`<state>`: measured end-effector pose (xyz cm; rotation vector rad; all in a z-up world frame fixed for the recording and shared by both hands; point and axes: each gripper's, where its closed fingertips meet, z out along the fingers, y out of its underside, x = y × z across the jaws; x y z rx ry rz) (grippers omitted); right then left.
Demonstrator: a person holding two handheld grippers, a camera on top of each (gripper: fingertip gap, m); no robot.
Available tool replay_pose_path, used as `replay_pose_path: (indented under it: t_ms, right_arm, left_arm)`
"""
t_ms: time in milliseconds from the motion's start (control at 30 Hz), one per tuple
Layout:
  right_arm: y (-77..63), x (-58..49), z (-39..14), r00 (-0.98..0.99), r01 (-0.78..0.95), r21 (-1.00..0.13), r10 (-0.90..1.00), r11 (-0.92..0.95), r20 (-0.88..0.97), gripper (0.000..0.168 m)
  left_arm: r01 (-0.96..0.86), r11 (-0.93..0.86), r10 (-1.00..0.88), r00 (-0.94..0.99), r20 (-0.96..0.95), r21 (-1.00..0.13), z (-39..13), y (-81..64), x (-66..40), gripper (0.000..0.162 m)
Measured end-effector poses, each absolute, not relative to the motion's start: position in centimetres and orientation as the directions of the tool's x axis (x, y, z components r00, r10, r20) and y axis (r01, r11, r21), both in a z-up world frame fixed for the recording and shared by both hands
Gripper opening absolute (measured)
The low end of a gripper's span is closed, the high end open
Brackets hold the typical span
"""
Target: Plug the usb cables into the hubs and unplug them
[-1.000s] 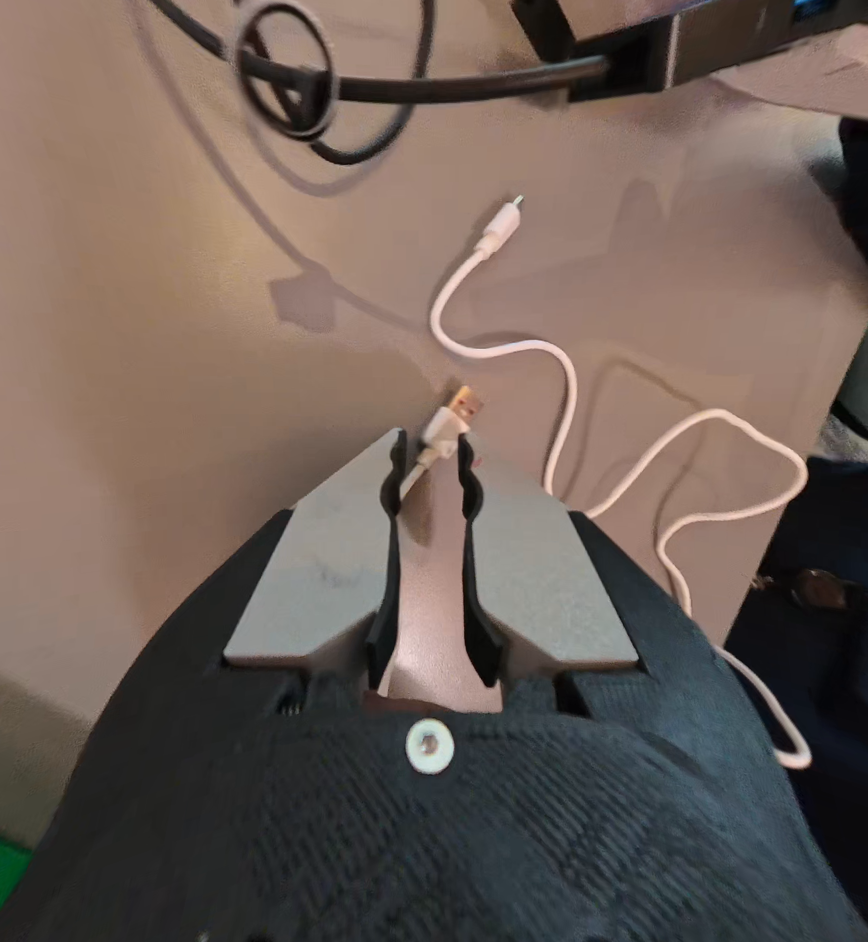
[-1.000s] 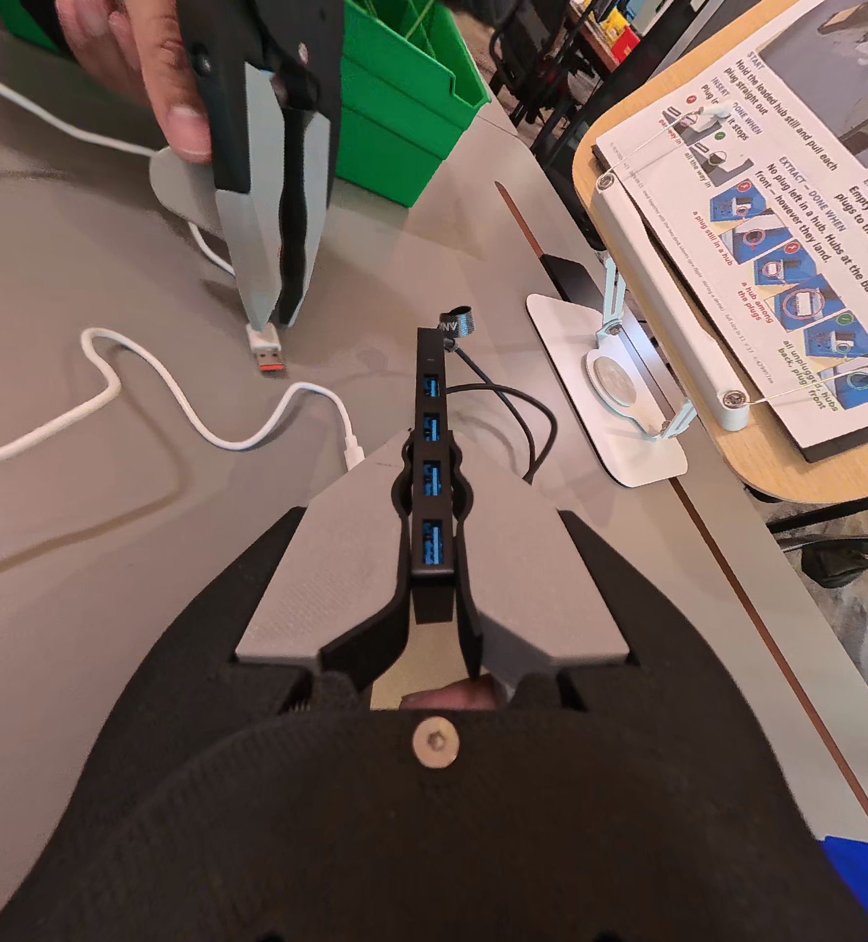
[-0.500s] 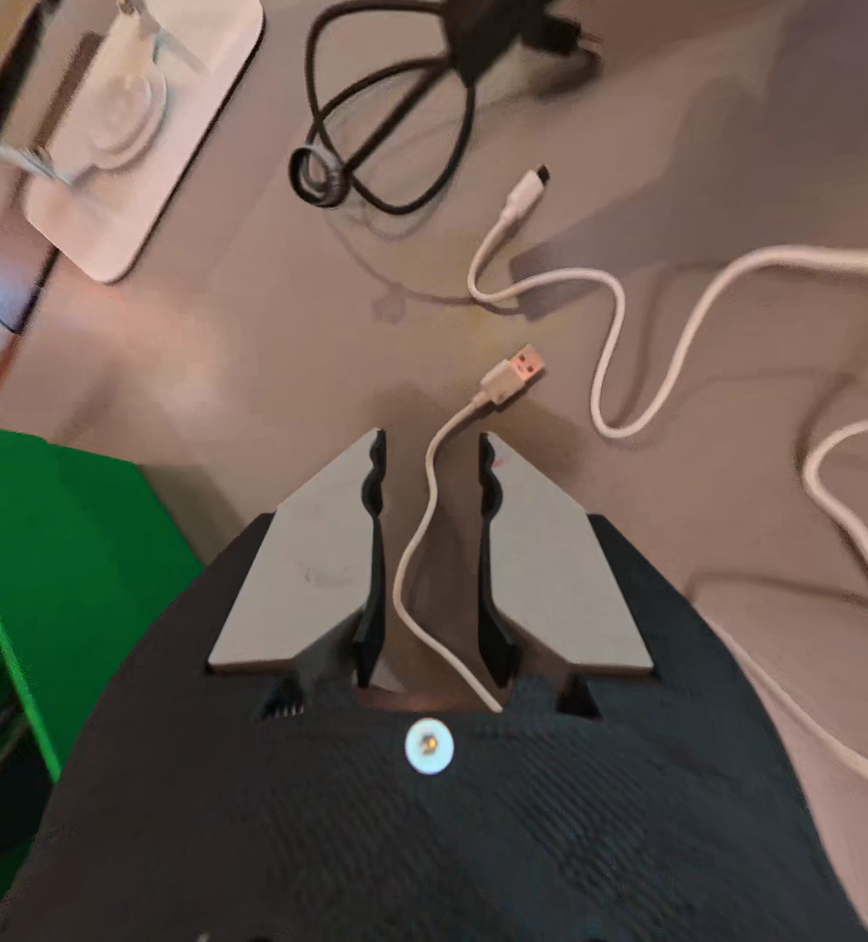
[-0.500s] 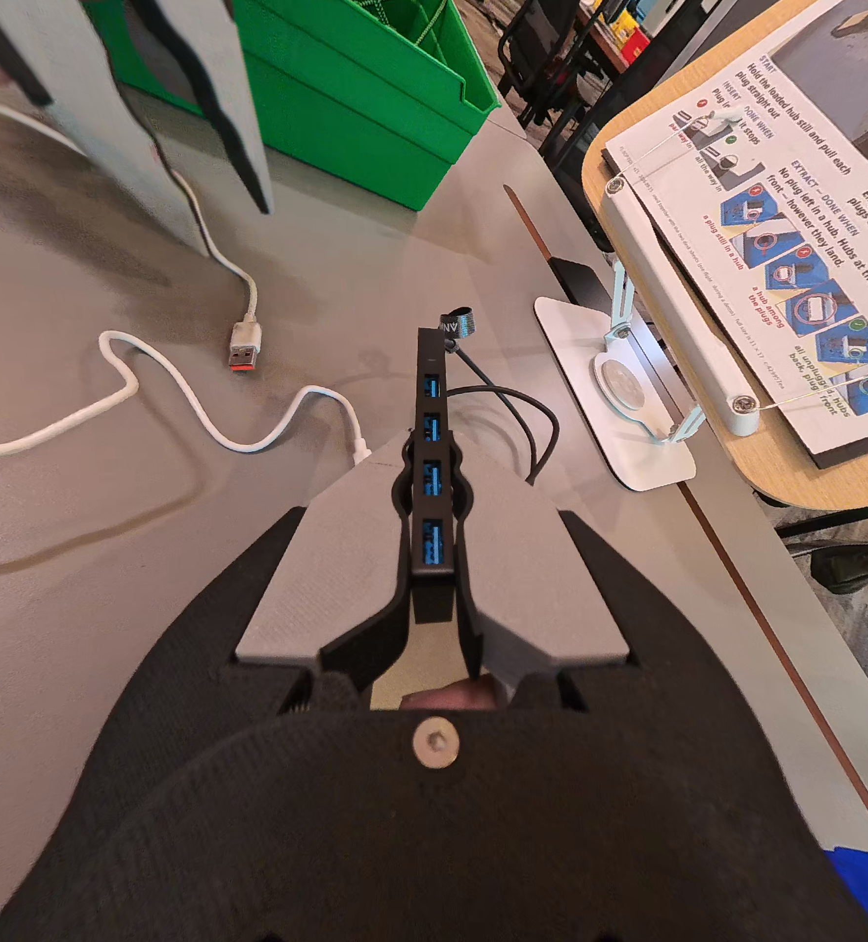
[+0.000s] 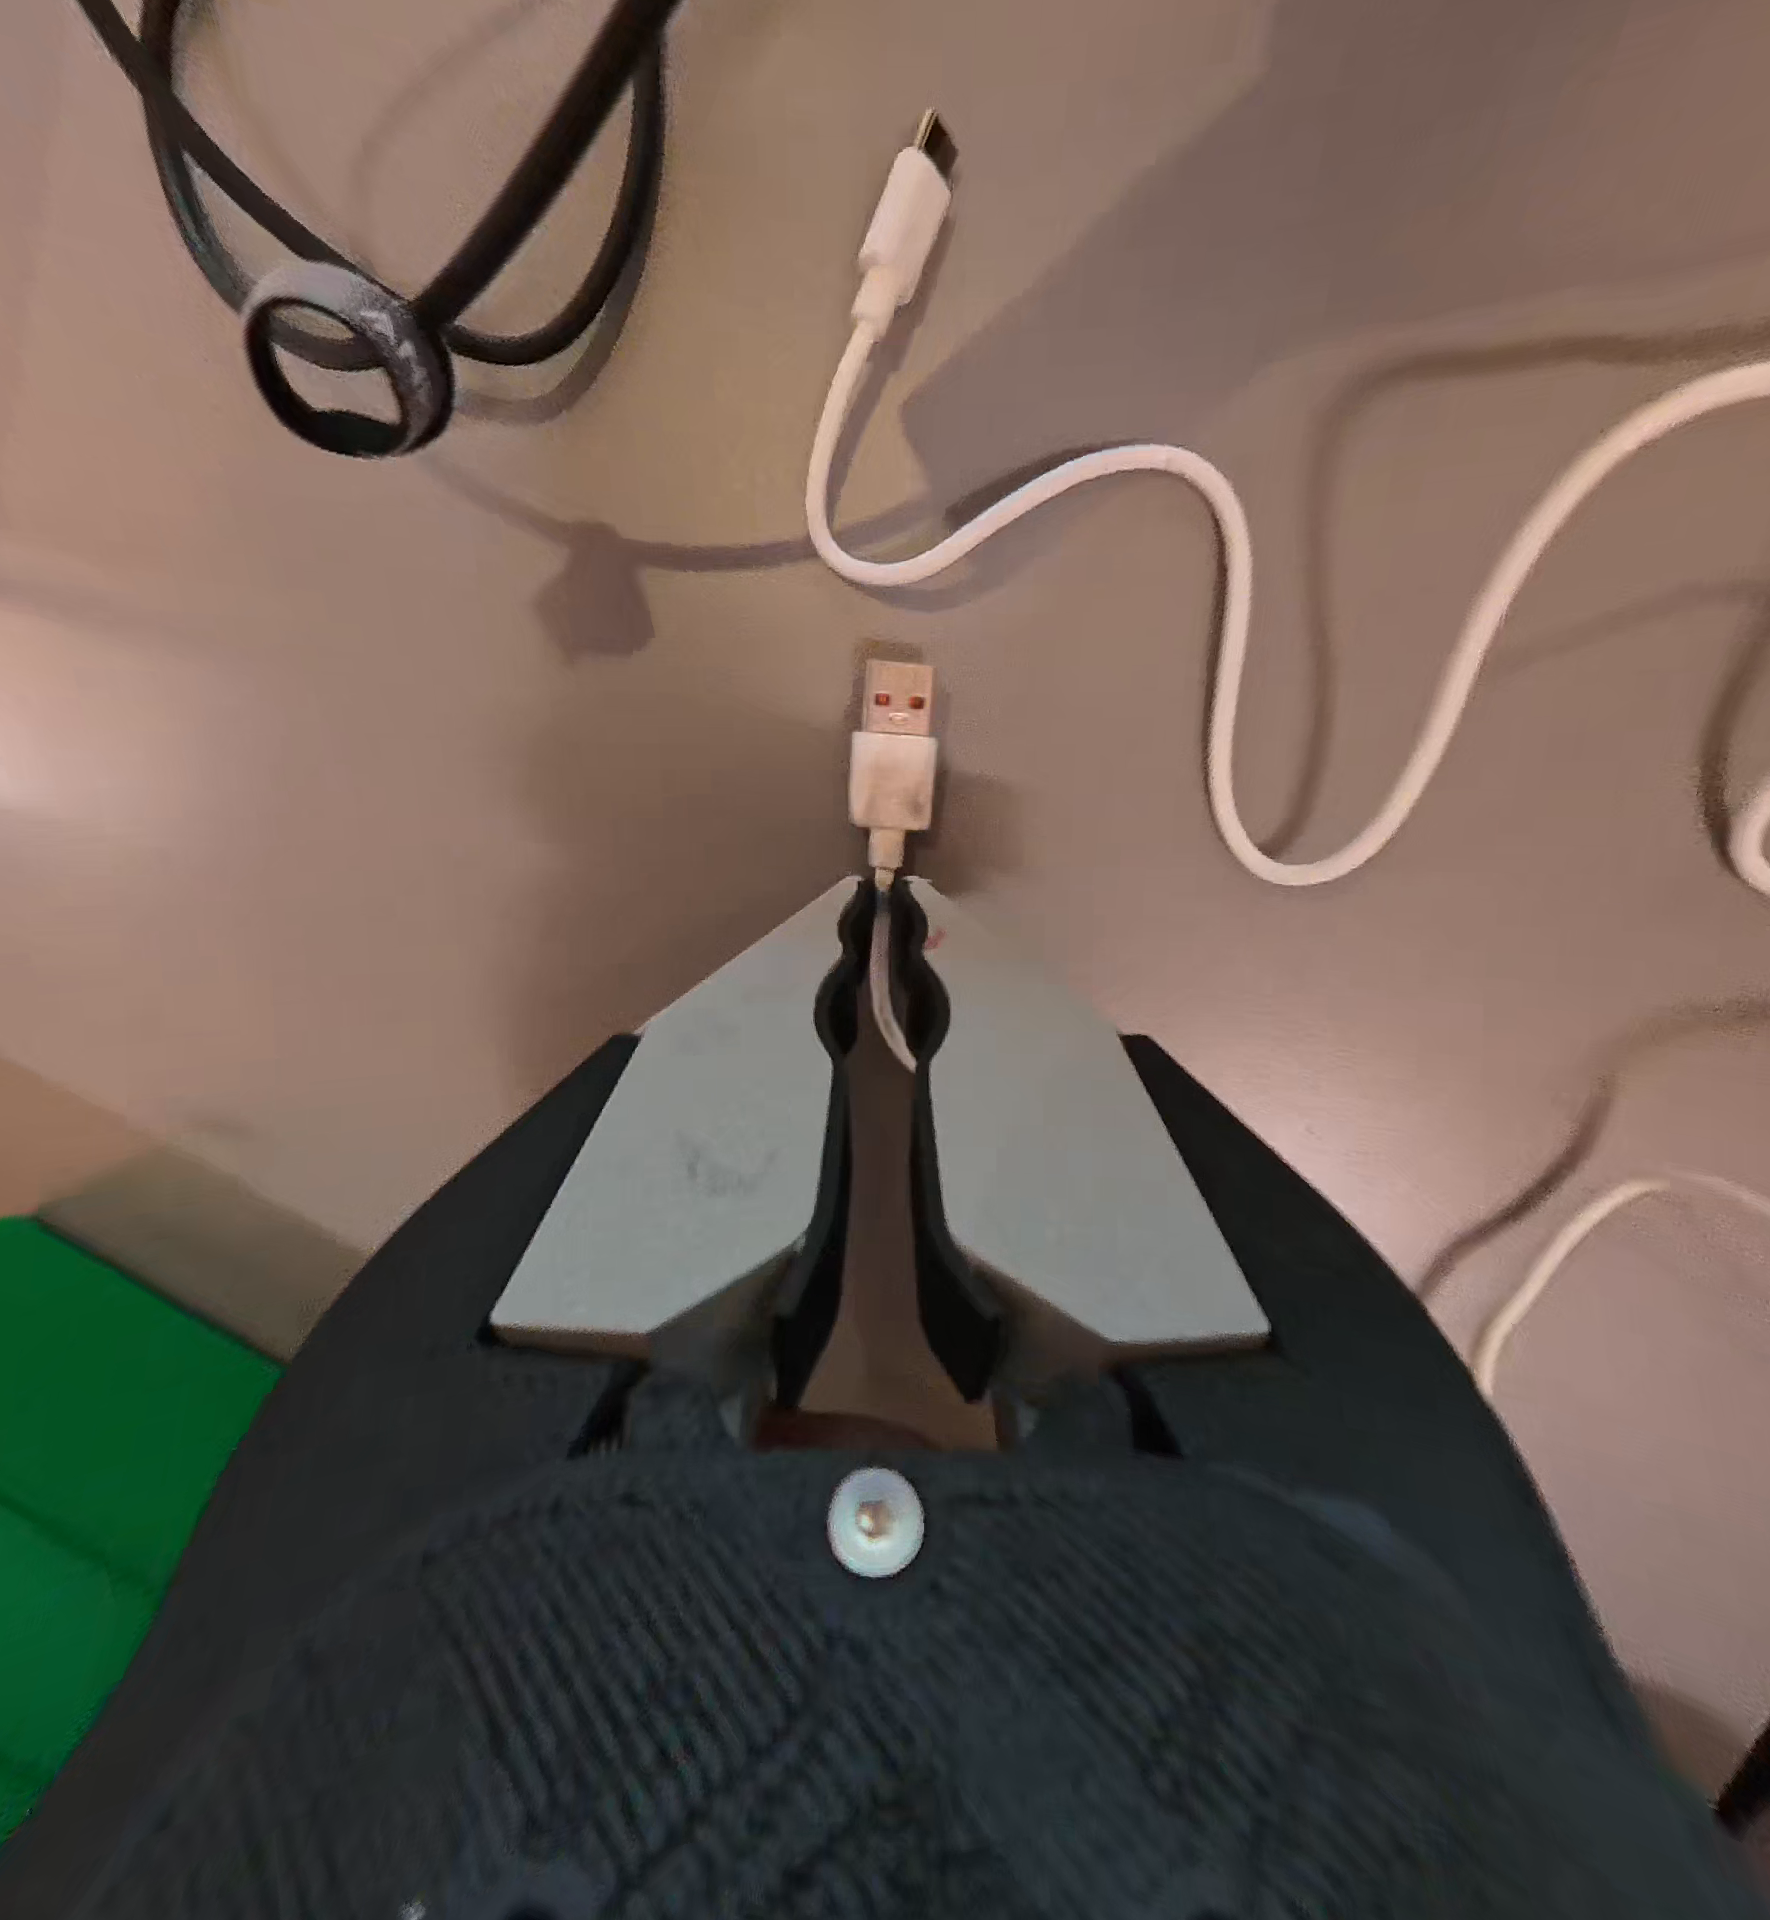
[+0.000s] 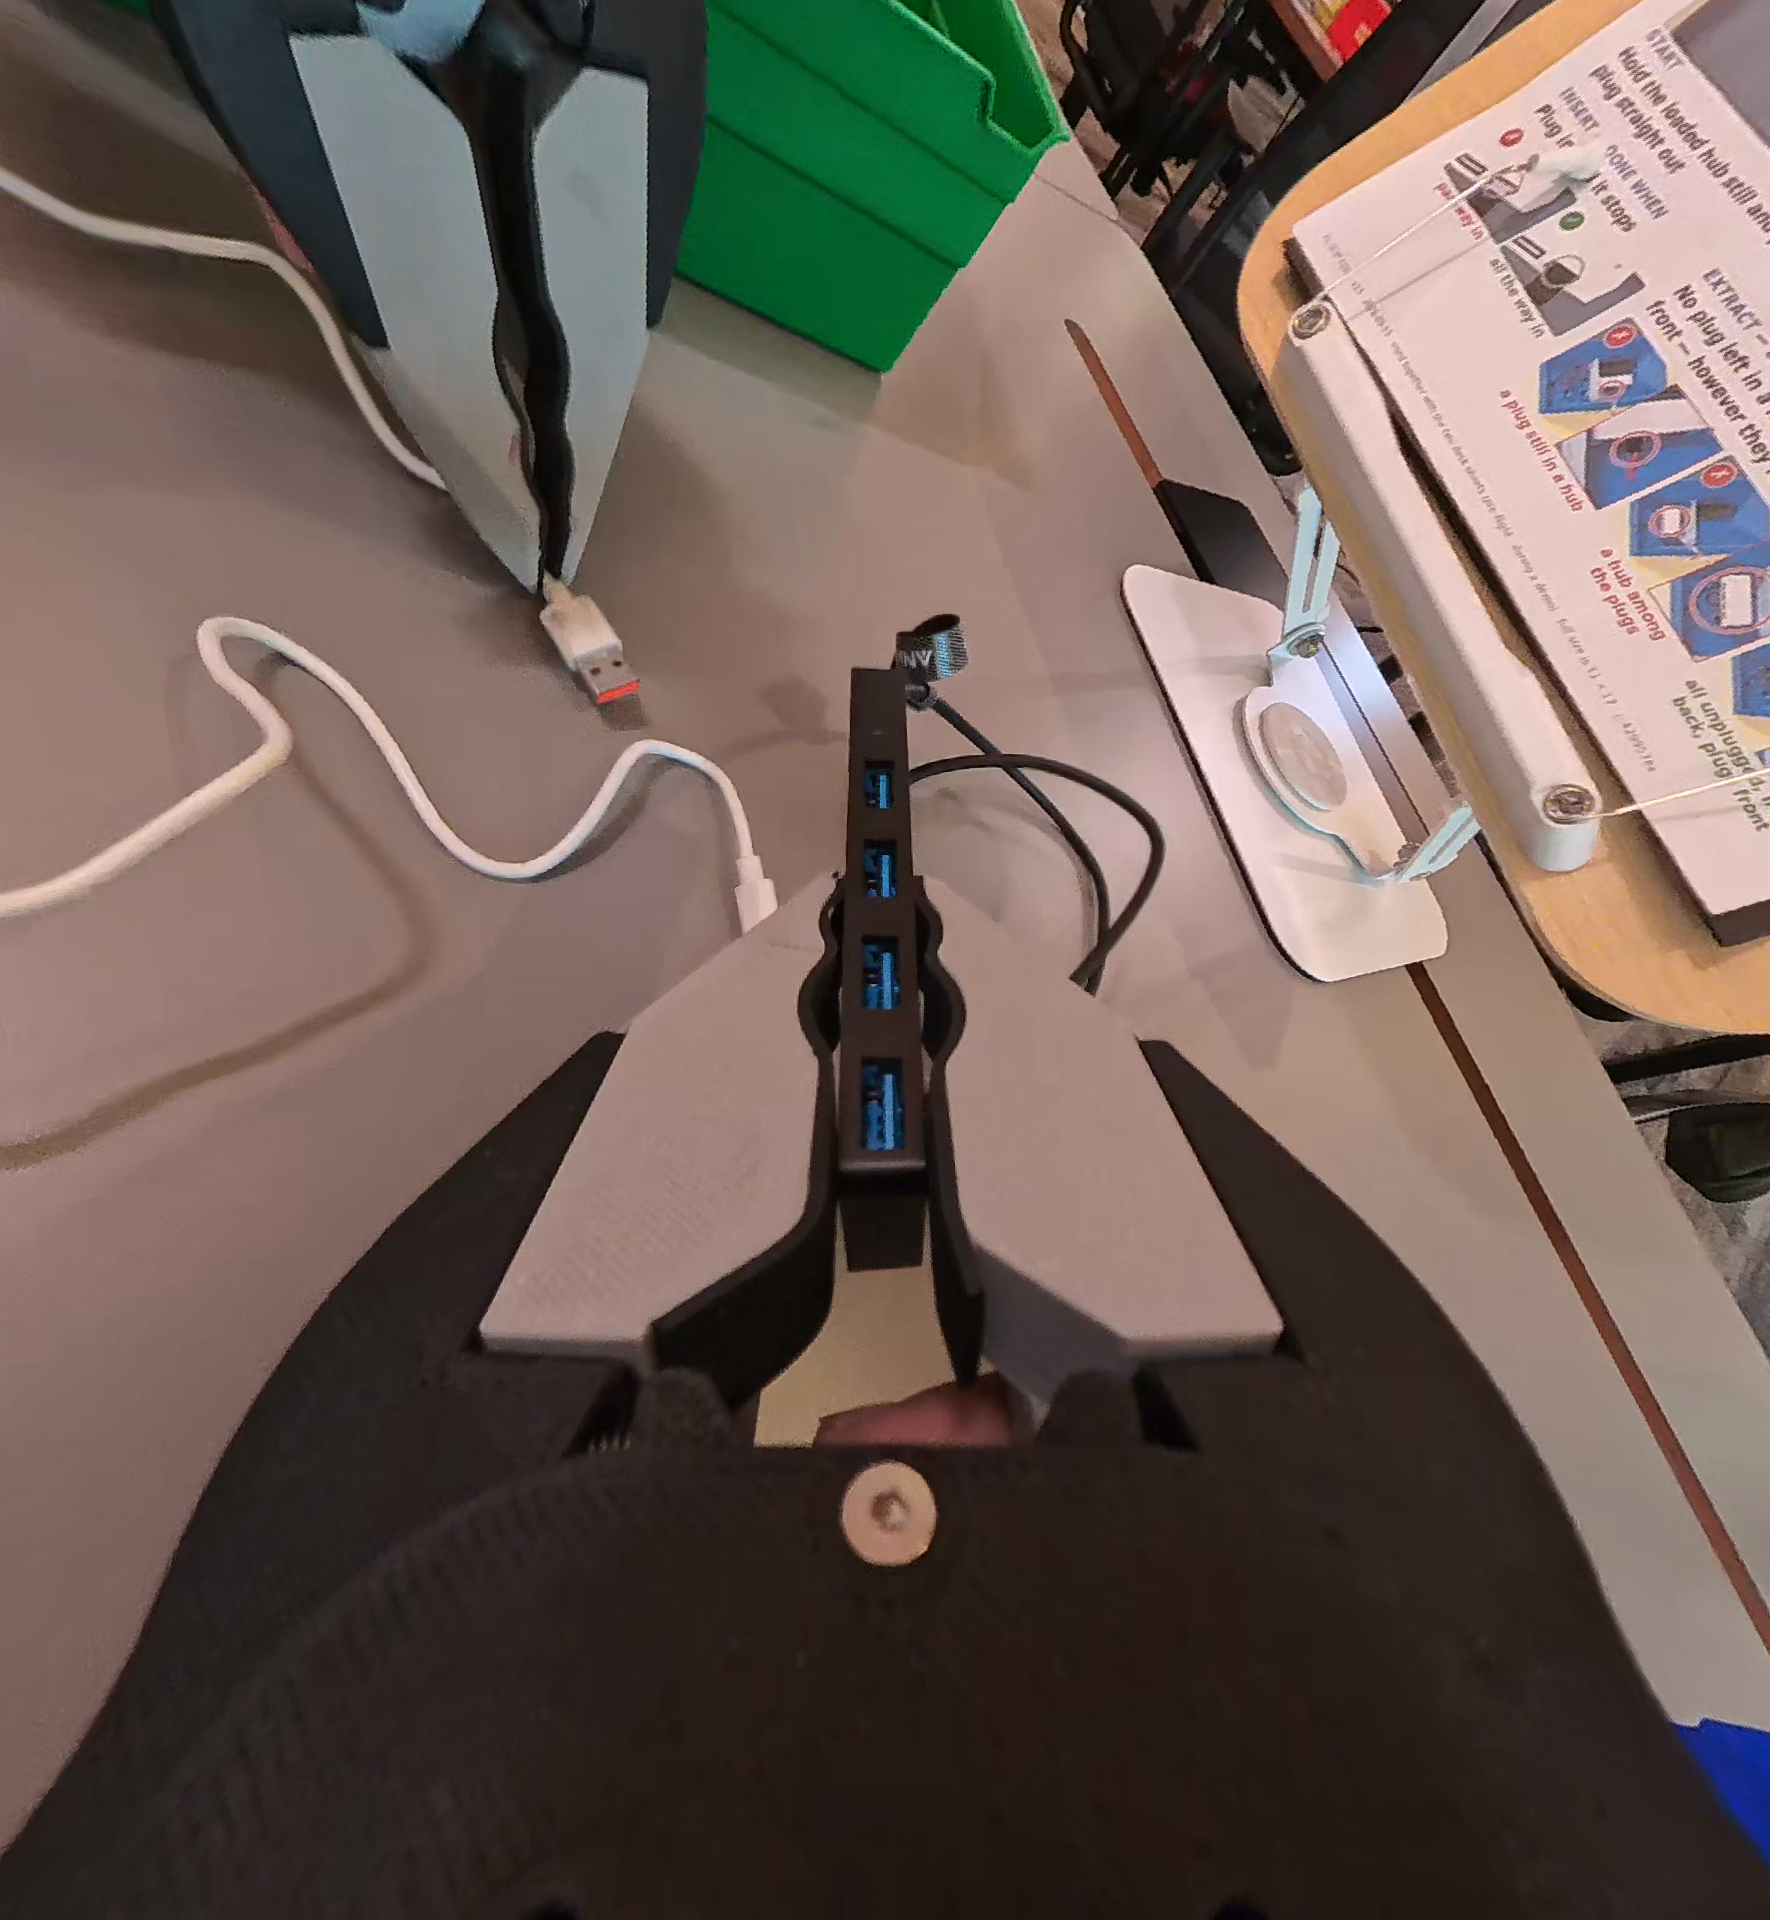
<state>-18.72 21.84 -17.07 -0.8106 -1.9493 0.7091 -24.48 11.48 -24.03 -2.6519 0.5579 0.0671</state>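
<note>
**Both tools gripping**

The left tool (image 5: 886, 883) pinches the white cable (image 5: 1224, 582) just behind its USB plug (image 5: 896, 743), which juts forward over the tabletop (image 5: 237, 727). The right tool (image 6: 881, 904) clamps the black hub (image 6: 881, 935), ports up, near the plug.

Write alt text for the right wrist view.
Right claw shut on a black four-port USB hub, all blue ports empty. Ahead left, the left claw pinches a white cable behind its USB-A plug over the grey table.
</note>
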Motion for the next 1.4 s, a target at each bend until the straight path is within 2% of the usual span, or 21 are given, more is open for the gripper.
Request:
replay_pose_path:
  t_ms: [100,233,367,533,667,833,933,1000,1200,1300,1400]
  right_arm:
    - [21.6,-18.7,-17.4,-0.409,0.264,-0.722,0.752,0.640,0.517,0.008]
    - [21.5,-18.7,-18.3,-0.427,0.280,-0.688,0.729,0.670,0.535,0.008]
    - [21.8,-18.7,-19.7,-0.448,0.313,-0.630,0.695,0.711,0.562,0.008]
    - [22.6,-18.5,-22.3,-0.487,0.353,-0.483,0.598,0.801,0.636,0.009]
    - [22.5,-18.2,-23.3,-0.521,0.355,-0.446,0.570,0.822,0.635,0.012]
    - [21.9,-18.2,-23.0,-0.531,0.345,-0.509,0.611,0.789,0.587,0.013]
    - [21.1,-18.0,-21.7,-0.531,0.308,-0.590,0.649,0.747,0.544,0.023]
    - [20.7,-18.0,-20.7,-0.528,0.282,-0.635,0.669,0.720,0.524,0.022]
    - [18.7,-17.9,-16.9,-0.470,0.110,-0.709,0.665,0.697,0.581,0.027]
    - [17.0,-17.7,-15.1,-0.399,0.003,-0.686,0.630,0.728,0.667,0.021]
    - [16.0,-17.7,-15.2,-0.351,-0.025,-0.596,0.551,0.803,0.757,0.006]
  left_arm:
    - [-0.265,-0.794,-0.292,0.956,-0.038,-0.548,-22.2,11.5,-23.8,0.000]
    - [-0.048,-0.638,-0.207,0.972,0.111,-0.768,-17.0,11.2,-23.5,0.000]
    - [0.073,-0.529,-0.184,0.963,0.199,-0.846,-13.8,10.4,-23.8,0.000]
    - [0.128,-0.479,-0.149,0.963,0.224,-0.868,-12.5,11.0,-23.8,0.000]
    - [0.136,-0.455,-0.155,0.961,0.228,-0.880,-12.0,11.9,-23.3,0.000]
    - [0.130,-0.487,-0.180,0.953,0.245,-0.863,-13.0,12.6,-22.4,0.000]
    - [0.117,-0.525,-0.200,0.946,0.256,-0.843,-13.9,12.8,-21.5,0.000]
    - [0.107,-0.553,-0.205,0.944,0.260,-0.826,-14.6,13.0,-21.2,0.000]
    - [0.094,-0.658,-0.222,0.924,0.312,-0.747,-17.2,13.3,-20.2,0.000]
    - [0.099,-0.711,-0.238,0.898,0.371,-0.696,-18.3,13.4,-19.2,0.000]
    - [0.110,-0.749,-0.246,0.869,0.429,-0.653,-18.8,13.4,-18.4,0.000]
